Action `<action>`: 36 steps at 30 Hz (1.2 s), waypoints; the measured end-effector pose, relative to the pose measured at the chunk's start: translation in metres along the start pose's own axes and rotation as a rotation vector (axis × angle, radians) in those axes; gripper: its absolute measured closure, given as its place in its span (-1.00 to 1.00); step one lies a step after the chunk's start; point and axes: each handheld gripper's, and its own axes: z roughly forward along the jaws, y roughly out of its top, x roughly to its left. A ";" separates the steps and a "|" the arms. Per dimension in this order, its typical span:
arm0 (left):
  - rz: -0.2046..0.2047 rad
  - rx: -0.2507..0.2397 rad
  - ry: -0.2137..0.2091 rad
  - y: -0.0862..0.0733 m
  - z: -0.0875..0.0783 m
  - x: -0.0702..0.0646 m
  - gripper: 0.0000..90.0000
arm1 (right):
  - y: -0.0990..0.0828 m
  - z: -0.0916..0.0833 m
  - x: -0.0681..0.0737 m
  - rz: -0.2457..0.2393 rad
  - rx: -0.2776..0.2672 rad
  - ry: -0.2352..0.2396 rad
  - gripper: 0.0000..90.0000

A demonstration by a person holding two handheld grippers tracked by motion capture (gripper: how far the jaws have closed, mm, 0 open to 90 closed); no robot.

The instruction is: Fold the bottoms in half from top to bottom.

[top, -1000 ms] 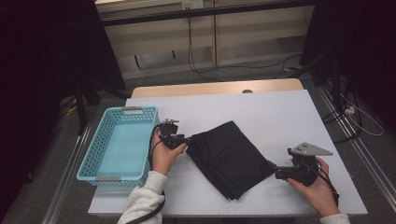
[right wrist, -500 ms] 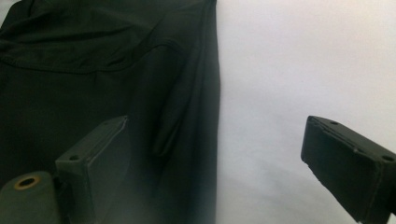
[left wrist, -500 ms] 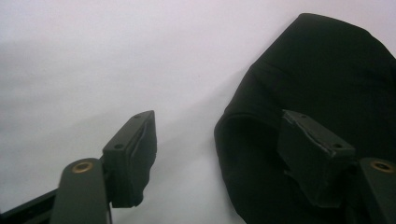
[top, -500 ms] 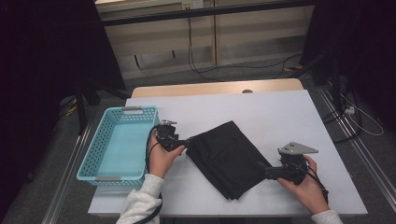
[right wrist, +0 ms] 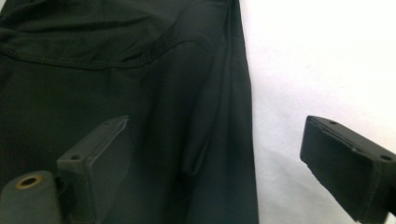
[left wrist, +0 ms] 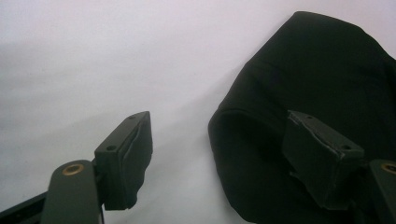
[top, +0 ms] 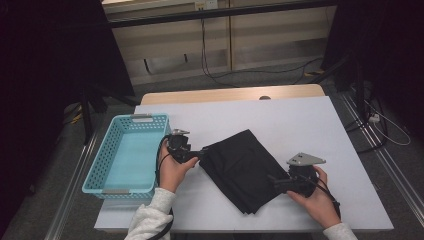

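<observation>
Black folded fabric garment [top: 244,176] flat mid-table [top: 310,120], long axis diagonal, between both hand-held grippers; blue plastic basket [top: 126,150] left. Left hand-held gripper [left wrist: 219,144]: just opening, wide, straddling the near cloth edge, unclamped. Right hand-held gripper [right wrist: 215,154]: wide over the hem, bare table rightward.

Lab recording bay, white table [top: 300,115], dark curtains [top: 45,60], floor cables [top: 220,75]

light: table [top: 310,125] bright, surroundings dark | shadows: soft | focus: gripper views slightly soft | glare: none
</observation>
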 end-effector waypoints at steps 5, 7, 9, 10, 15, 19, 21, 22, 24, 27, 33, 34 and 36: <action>-0.001 0.002 -0.002 0.000 0.000 0.000 -0.45 | 0.002 -0.003 0.002 -0.026 -0.005 0.028 -0.36; 0.001 0.005 -0.005 0.000 0.000 0.000 -0.44 | 0.002 -0.004 0.002 -0.036 -0.004 0.044 -0.10; 0.001 0.005 -0.005 0.000 0.000 0.000 -0.43 | 0.002 -0.004 0.003 -0.043 -0.001 0.051 -0.01; 0.003 0.004 -0.004 0.000 0.000 0.000 -0.43 | 0.003 -0.004 0.004 -0.050 -0.001 0.057 0.07; -0.002 0.007 -0.005 -0.001 0.001 0.001 -0.44 | 0.001 0.002 0.007 -0.040 0.029 0.062 0.22; 0.001 0.001 -0.011 0.000 0.001 0.001 -0.44 | 0.001 0.003 0.006 0.011 0.033 0.090 0.61; 0.002 0.001 -0.011 -0.001 0.001 0.001 -0.44 | 0.001 0.004 0.005 0.046 0.032 0.102 0.66; 0.001 0.000 -0.009 -0.001 0.001 0.001 -0.44 | 0.001 0.004 0.005 0.064 0.033 0.106 0.67; 0.001 0.003 -0.010 -0.001 0.001 0.001 -0.44 | 0.001 0.004 0.004 0.079 0.036 0.114 0.75; 0.002 0.003 -0.011 -0.001 0.001 0.001 -0.44 | 0.003 0.003 0.004 0.067 0.038 0.113 0.83; 0.009 -0.003 -0.020 0.001 -0.001 -0.002 -0.44 | 0.007 -0.008 -0.003 0.052 0.025 0.084 0.84; 0.011 -0.002 -0.021 0.001 -0.001 -0.003 -0.44 | 0.007 -0.010 -0.005 0.059 0.019 0.085 0.84; 0.013 -0.003 -0.026 0.002 0.000 -0.004 -0.44 | 0.007 -0.013 -0.009 0.076 0.013 0.072 0.84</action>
